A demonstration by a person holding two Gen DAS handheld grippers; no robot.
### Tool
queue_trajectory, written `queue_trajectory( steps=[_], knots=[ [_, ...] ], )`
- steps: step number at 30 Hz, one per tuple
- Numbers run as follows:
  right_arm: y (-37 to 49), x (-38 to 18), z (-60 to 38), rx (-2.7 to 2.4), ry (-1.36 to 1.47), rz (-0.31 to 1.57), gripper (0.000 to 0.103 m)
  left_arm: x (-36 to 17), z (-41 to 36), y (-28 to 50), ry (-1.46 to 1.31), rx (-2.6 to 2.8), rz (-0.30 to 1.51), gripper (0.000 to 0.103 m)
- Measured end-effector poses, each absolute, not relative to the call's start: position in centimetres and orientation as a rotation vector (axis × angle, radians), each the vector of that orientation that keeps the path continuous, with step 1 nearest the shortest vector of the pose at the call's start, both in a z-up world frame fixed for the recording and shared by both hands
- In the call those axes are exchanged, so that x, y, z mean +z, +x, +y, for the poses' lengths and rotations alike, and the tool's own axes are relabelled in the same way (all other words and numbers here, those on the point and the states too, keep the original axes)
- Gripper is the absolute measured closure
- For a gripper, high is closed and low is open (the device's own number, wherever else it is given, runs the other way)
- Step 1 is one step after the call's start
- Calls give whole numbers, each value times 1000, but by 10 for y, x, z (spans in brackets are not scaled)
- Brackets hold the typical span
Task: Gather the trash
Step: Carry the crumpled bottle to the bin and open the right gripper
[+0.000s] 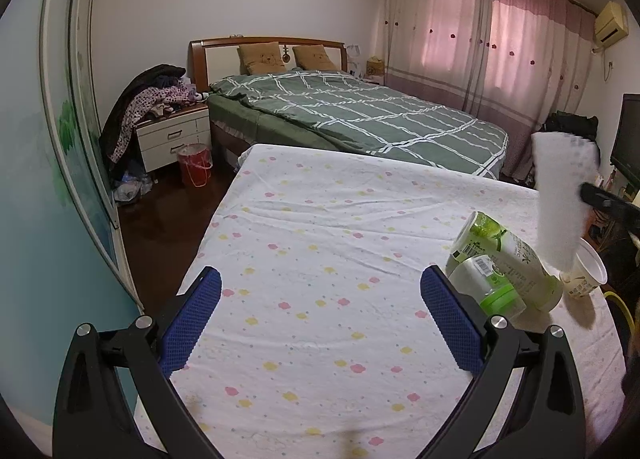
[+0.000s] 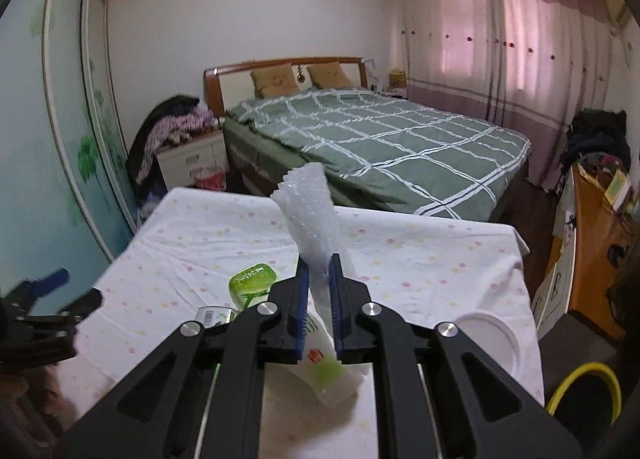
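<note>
My right gripper (image 2: 319, 265) is shut on a piece of white bubble wrap (image 2: 310, 215) and holds it above the table; it shows at the right in the left wrist view (image 1: 560, 195). Two green-and-white drink bottles (image 1: 508, 259) lie on the table's right side, the smaller one (image 1: 486, 283) in front. A white paper cup (image 1: 586, 273) lies beside them at the table's edge. My left gripper (image 1: 320, 291) is open and empty above the table (image 1: 320, 219), left of the bottles.
The table has a white cloth with a flower print. Behind it stands a bed with a green checked cover (image 1: 360, 115). A red bin (image 1: 195, 165) sits on the floor by a nightstand (image 1: 174, 137). A yellow-rimmed container (image 2: 584, 391) sits low at the right.
</note>
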State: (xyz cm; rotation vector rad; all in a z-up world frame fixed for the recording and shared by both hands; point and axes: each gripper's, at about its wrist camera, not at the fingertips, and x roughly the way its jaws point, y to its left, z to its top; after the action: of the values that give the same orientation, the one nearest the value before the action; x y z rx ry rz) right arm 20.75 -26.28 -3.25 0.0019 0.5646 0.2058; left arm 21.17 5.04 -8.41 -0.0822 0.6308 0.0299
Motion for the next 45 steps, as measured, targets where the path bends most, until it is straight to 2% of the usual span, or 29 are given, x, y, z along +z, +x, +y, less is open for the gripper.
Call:
queue_trajectory(
  steps=[12,26,27,29,30,45],
  knots=[
    [121,-11,-381,-71,242,439,93,-87,43,212,-60,13,640,5],
    [96,-93,-530,-665,426,522,91,-93,35,216,-30,1,663,5],
    [95,-97,-535,-699,438,524,89,-94,35,217,-26,1,667,5],
    [92,-101,-537,-737,445,518,70,-96,33,219,-20,0,673,5],
    [90,-101,-537,-750,441,510,67,-97,32,219,-16,-1,676,5],
    [87,-102,-533,-677,460,475,59,-102,-23,222,30,-46,759,5]
  ],
)
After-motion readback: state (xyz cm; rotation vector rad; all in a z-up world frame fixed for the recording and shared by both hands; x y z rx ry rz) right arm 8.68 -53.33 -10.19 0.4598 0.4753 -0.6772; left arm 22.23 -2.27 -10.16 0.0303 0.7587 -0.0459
